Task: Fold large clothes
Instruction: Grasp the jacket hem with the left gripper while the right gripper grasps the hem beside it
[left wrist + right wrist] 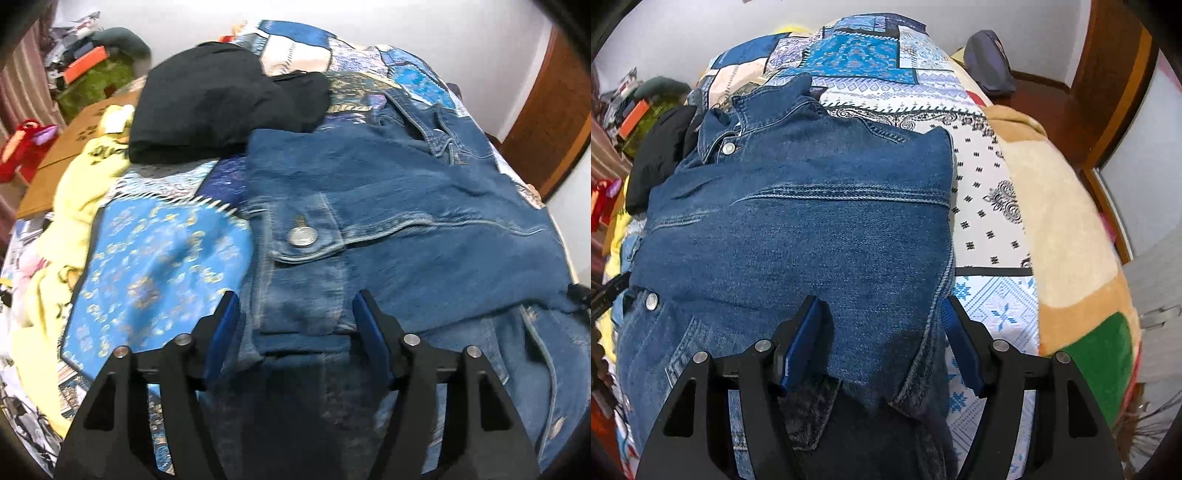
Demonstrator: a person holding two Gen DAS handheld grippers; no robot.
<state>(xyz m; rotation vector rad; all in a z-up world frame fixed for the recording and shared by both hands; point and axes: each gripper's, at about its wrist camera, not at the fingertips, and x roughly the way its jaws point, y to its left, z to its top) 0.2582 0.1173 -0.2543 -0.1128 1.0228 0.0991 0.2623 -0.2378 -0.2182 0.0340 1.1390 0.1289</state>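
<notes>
Denim jacket (pixel 388 206) hem hidden under gripper frames, left-side clutter (pixel 74 66) blurred (contents unreadable), bedspread (pixel 990 221) partly covered

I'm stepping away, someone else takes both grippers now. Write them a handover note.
Left gripper: open, over the near left part of the denim jacket, by its buttoned pocket flap; denim lies between the jaws, not pinched.
Right gripper: open, straddling the jacket's near right edge.
Jacket lies on the patchwork bedspread, collar at the far end, sides apparently folded in.
Black garment lies beyond it on the left, seemingly folded.
Left to do: probably fold the near hem up toward the collar, then smooth it.
</notes>
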